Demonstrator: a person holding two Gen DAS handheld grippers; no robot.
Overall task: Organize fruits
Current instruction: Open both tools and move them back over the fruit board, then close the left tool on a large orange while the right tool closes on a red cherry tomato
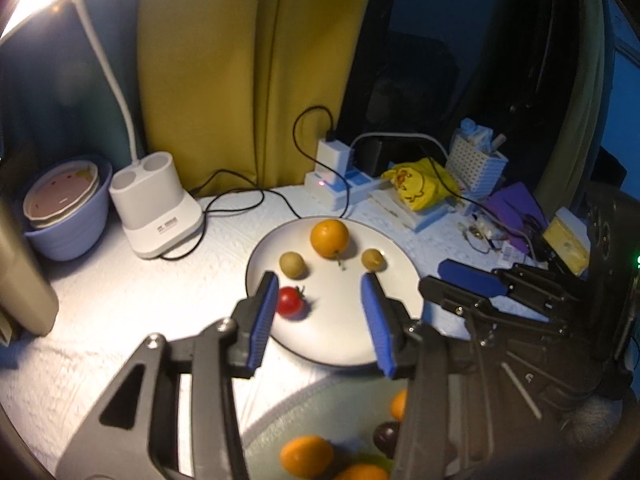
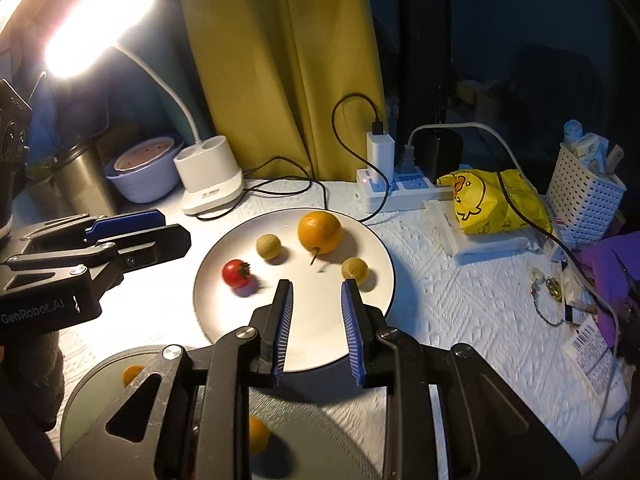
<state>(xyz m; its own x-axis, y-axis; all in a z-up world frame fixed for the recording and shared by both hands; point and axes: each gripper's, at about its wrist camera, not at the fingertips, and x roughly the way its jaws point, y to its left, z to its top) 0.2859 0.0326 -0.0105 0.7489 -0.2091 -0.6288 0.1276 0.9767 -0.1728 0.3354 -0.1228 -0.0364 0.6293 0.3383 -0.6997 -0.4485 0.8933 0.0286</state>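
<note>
- We find the left gripper point(image 1: 320, 280) poised above the near half of a white plate point(image 1: 336, 340). Its jaws are released, standing well apart with nothing between them.
- A red cherry tomato point(image 1: 291, 301) lies on the plate just beside the left-hand pad in the left wrist view. We see no contact with it.
- The right gripper point(image 2: 316, 284) also hangs over the plate's near edge. Its jaws are drawn close with only a narrow gap and grasp nothing.
- The plate sits at the middle of the counter point(image 1: 120, 320), which is covered in a white textured cloth.
- It carries four fruits, all apart from one another. An orange point(image 1: 329, 237) lies at the far side, a small tan fruit point(image 1: 293, 265) to its left, a second tan fruit point(image 1: 373, 259) to its right, and the tomato nearest the camera.
- A grey dish point(image 1: 280, 412) stands nearer than the plate, just beside it. It holds several small orange fruits point(image 1: 306, 456) and one dark round fruit point(image 1: 386, 434), partly hidden by the grippers.
- At the back of the counter we note a lit desk lamp point(image 1: 156, 208), a lilac bowl point(image 1: 68, 232), a power strip point(image 2: 400, 192), a yellow bag point(image 2: 492, 200) and a white basket point(image 2: 584, 196).
- A yellow curtain point(image 2: 288, 60) hangs behind.
</note>
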